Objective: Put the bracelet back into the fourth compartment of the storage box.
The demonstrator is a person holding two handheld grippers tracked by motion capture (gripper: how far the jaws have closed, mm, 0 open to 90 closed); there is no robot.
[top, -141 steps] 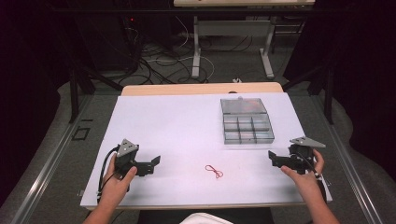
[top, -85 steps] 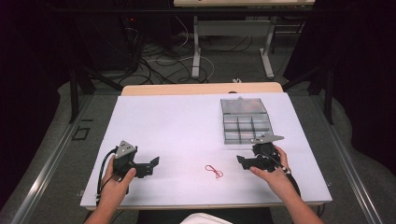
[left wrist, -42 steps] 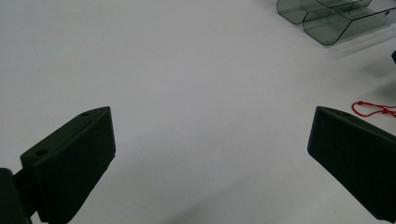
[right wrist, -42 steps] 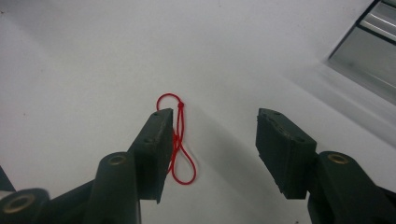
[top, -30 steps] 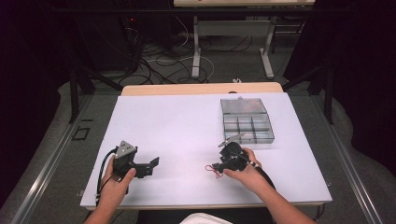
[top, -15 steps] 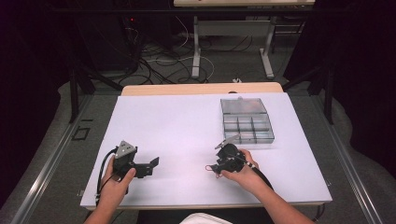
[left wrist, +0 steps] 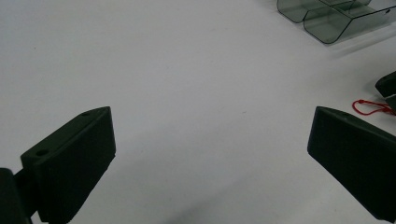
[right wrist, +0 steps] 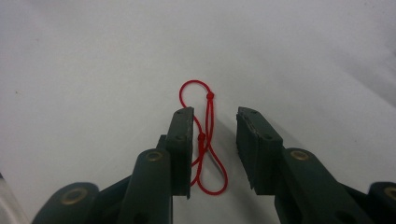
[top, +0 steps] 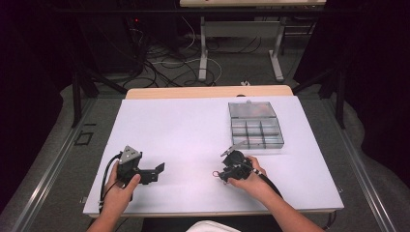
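Clear compartment box (top: 255, 126), contents indiscernible

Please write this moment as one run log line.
right gripper: jaws closing around red string, not clamped | left gripper: open | compartment box: untouched

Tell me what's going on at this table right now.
A person holds a gripper in each hand over a white table. The right gripper is down over a red string loop, its fingers on either side of it and just closing in, not yet pressing on it. The left gripper is open over bare table with nothing between its fingers. A clear compartment box sits open farther back on the right.
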